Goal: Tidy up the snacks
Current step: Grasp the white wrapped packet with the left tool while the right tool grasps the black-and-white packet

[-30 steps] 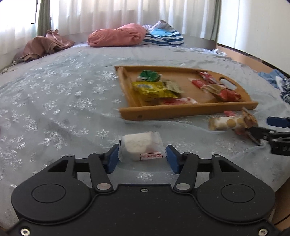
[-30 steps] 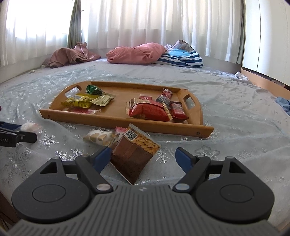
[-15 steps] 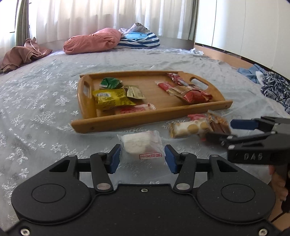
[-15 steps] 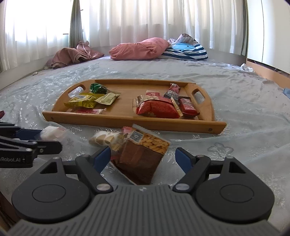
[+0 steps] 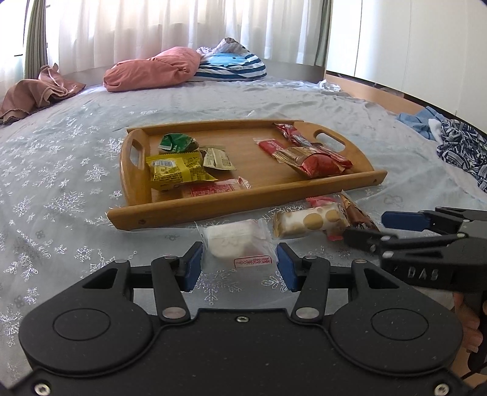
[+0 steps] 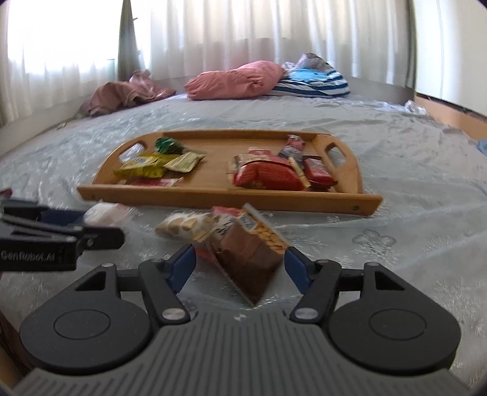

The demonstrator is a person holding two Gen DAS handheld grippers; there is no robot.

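Left wrist view: bed [image 5: 76, 170] under a pale snowflake-print cover, white curtains [image 5: 182, 27] behind. Wooden tray [image 5: 249, 198] holds snack packets. Left hand-held gripper [image 5: 239, 264] clamps a white wrapped cake [image 5: 234, 239] bearing an unreadable red stamp; right hand-held gripper [image 6: 239, 268], marked "DAS", is closing around a brown cracker pack [image 6: 249, 256], pads not yet touching.

- One wooden tray [image 5: 182, 210]
- Eight snack packets on the tray
- Four snack packets on the bedspread
- Two grippers
- Two pillows: pink pillow [image 5: 152, 71], striped pillow [image 5: 231, 64]
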